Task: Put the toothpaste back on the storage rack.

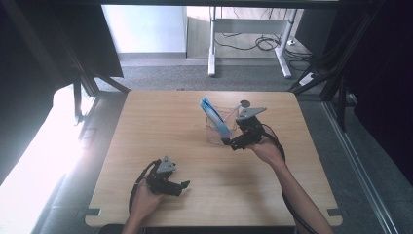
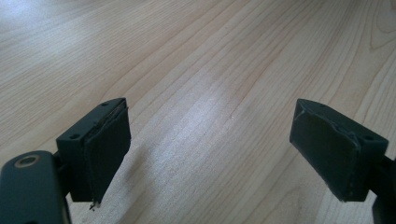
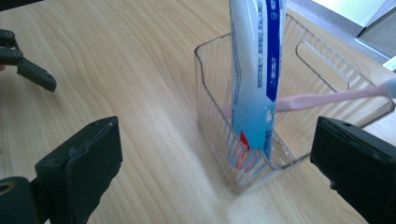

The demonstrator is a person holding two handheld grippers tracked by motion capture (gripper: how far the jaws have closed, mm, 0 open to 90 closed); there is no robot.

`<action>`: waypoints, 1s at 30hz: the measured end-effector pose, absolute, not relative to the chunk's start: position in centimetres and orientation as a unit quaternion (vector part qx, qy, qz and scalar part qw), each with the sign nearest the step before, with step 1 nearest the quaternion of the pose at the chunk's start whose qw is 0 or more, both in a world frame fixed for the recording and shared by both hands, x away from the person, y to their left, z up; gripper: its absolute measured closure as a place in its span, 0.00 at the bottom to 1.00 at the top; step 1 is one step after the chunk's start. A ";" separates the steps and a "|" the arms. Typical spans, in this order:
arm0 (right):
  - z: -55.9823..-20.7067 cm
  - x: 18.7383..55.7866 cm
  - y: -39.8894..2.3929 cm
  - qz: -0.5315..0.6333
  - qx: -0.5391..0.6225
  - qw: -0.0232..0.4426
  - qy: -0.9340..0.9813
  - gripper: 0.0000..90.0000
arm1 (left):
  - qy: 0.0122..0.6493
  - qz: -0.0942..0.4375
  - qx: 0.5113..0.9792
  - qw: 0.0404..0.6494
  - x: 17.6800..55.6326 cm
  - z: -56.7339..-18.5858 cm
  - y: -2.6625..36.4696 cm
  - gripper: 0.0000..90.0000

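Clear plastic holder [image 3: 261, 116] on the surface already has the toothpaste tube [image 3: 254, 70] and probably a pink toothbrush [image 3: 327, 98] inside, both tongs spread and empty, so it looks basically done.

The soft plastic toothpaste tube [image 3: 254, 79] is white with a blue stripe and red mark. The thin toothbrush [image 3: 327, 99] is pink. The ribbed plastic holder box [image 3: 212, 98] is clear.

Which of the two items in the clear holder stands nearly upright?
The toothpaste tube, white and blue, standing cap-down. The pink toothbrush lies slanted across the clear holder.
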State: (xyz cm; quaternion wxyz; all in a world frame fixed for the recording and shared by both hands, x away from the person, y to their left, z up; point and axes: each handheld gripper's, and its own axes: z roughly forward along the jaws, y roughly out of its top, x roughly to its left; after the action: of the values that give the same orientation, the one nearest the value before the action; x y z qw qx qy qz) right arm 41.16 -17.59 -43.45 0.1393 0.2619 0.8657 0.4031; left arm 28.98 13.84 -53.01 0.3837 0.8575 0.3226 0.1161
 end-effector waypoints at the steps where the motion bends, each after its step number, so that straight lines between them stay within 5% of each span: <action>1: -43.5 41.0 -17.7 0.404 0.262 0.139 0.866 0.03 | 0.323 0.117 0.858 0.383 29.0 -53.0 13.8 0.14; 30: -46.0 35.9 -22.4 0.397 0.294 0.135 0.859 0.00 | 0.321 0.117 0.858 0.383 28.9 -53.1 13.7 0.14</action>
State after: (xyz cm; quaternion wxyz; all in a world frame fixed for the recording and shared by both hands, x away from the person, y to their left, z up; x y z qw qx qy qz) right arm 35.93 -22.42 -46.03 0.1346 0.2937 0.8591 0.3971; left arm 28.91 13.69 -53.07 0.3834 0.8582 0.3208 0.1169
